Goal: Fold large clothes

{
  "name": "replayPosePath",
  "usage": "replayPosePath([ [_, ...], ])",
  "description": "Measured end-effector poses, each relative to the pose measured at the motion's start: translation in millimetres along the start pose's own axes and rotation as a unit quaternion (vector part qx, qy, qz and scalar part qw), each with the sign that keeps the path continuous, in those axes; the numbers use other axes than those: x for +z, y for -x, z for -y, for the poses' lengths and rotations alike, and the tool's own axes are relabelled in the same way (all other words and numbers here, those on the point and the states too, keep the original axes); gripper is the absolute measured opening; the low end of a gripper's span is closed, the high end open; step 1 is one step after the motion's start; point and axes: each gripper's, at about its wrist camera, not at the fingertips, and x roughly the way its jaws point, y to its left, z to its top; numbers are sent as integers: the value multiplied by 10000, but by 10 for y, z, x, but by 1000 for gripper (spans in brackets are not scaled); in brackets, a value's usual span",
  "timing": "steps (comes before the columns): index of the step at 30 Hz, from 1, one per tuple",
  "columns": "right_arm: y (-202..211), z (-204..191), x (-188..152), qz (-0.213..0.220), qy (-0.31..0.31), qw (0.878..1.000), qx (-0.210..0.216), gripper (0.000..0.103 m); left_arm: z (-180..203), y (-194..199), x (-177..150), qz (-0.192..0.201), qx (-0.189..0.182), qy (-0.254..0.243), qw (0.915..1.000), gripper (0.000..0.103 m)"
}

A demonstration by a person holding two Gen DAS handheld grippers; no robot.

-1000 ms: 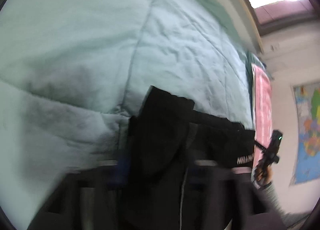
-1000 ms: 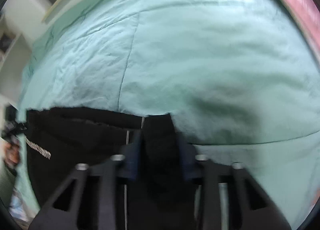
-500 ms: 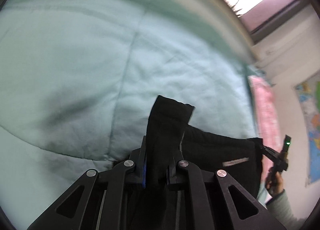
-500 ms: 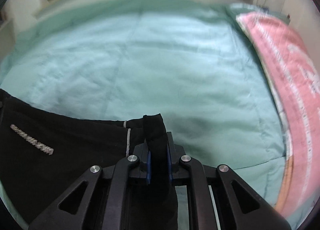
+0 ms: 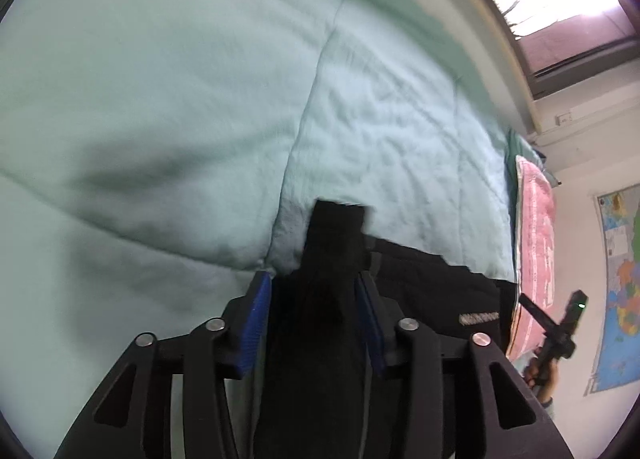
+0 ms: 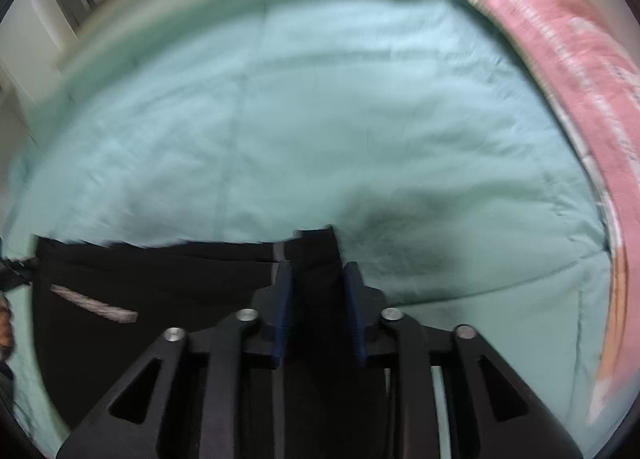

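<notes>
Folding is only getting started: the black garment [image 5: 432, 299] is lying on the green bed [image 5: 200, 99], folded edge spanning both claws. Left claw [image 5: 316, 299] and right claw [image 6: 318, 291] are just opening, pads apart with cloth between; further folds are remaining.

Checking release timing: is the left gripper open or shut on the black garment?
Open. The left gripper has just been opening; a gap separates its blue pads from the black garment between them.
</notes>
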Motion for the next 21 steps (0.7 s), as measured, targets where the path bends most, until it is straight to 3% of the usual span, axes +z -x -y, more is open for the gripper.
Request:
replayPosePath([
  [2, 348, -79, -111, 287, -99, 9993, 219, 51, 79, 234, -108, 172, -6, -79, 9998, 52],
  [8, 715, -549, -555, 155, 172, 9981, 569, 51, 643, 438, -633, 139, -474, -411, 9979, 53],
  [10, 703, -794, -782, -15, 398, 9974, 595, 51, 882, 375, -843, 15, -576, -597, 9966, 53],
  [14, 560, -1339, -1198, -333, 1182, 9924, 70, 51, 1335, 197, -1280, -125, -472, -1134, 9923, 54],
  [16, 458, -1555, -1375, -458, 1447, 9884, 54, 51, 1463, 93, -1459, -227, -462, -1298, 9902, 53],
  [21, 185, -1706, -1552, -560, 1316, 9897, 110, 51, 1543, -288, -1817, -585, -406, -1412, 9874, 53],
])
